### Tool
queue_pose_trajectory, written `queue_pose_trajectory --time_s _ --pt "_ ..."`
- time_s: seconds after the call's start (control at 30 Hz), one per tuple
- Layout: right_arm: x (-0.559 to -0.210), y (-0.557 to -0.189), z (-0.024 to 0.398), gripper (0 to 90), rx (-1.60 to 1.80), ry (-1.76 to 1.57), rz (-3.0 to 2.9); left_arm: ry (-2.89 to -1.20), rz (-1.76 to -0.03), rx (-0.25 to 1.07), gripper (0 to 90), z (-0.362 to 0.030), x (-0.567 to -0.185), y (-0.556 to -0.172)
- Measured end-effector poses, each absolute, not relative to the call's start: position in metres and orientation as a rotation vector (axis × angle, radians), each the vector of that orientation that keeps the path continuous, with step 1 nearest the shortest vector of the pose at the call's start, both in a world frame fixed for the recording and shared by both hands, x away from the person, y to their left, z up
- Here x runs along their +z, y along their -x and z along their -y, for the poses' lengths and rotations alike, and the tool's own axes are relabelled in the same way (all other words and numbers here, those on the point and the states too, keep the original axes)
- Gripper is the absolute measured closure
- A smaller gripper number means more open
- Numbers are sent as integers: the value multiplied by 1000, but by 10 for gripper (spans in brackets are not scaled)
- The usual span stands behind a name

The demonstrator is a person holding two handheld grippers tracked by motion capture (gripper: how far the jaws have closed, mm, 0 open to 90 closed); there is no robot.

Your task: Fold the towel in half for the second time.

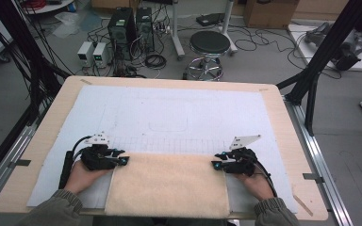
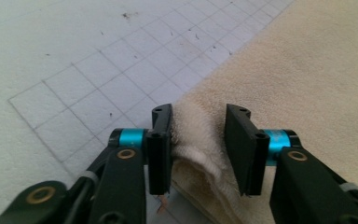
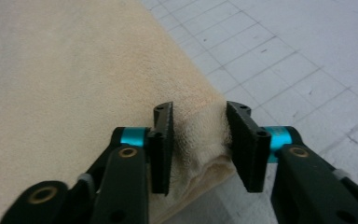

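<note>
Lab floor at the top of the high view: PC towers point(image 1: 131, 28), cable clutter, a black stool point(image 1: 209, 44) at upper centre. Wooden bench point(image 1: 42, 136) fills the middle of the frame, covered by a white mat point(image 1: 169, 113) with a faint printed grid. Cream towel point(image 1: 167, 183) lies flat at lower centre, its near edge at the bench's bottom rim. Left hand-held gripper point(image 1: 122, 160) sits at the towel's upper-left corner, right hand-held gripper point(image 1: 215, 165) at its upper-right corner, both tips pointing inward toward each other; hands and olive sleeves come in from the bottom corners. Left gripper view: jaws partly closed, towel corner point(image 2: 196, 140) bunched up between the two pads point(image 2: 161, 140), cloth touching both, a fold raised off the mat. Right gripper view: same picture, jaws partly closed around the towel's folded corner point(image 3: 200, 140), pile pressed against both pads point(image 3: 242, 144), the edge lifted slightly. The rest of the towel stays flat on the mat, grid squares visible just beside it in both gripper views.
</note>
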State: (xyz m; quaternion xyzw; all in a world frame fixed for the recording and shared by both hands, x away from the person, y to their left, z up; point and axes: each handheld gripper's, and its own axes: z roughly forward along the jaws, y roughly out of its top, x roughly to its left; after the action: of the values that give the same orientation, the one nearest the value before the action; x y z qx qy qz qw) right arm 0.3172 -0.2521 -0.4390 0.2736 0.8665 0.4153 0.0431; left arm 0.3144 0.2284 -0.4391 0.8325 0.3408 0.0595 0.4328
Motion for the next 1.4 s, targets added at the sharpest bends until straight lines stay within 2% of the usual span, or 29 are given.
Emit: queue_pose_trajectory --time_s 0.13,0.27,0.77,0.97,1.13,1.4 --pt "-438 -315 251 748 1261 -809 -2650 -2064 -856 152 728 -230 -439 -313" --pt "-437 -314 251 770 1262 -817 -2650 -2074 -845 185 761 -227 -438 -310" --pt "-420 -313 252 805 1317 -785 -2606 -2017 -876 263 793 -229 -428 -312" --pt "-407 -330 245 809 1269 -791 -2568 -1953 -945 335 798 -229 -419 -329" --pt "-398 -360 241 809 1263 -826 -2523 -1890 -991 412 798 -224 -410 -354" --pt "-391 -406 239 809 1272 -887 -2445 -1850 -1072 465 797 -220 -405 -400"
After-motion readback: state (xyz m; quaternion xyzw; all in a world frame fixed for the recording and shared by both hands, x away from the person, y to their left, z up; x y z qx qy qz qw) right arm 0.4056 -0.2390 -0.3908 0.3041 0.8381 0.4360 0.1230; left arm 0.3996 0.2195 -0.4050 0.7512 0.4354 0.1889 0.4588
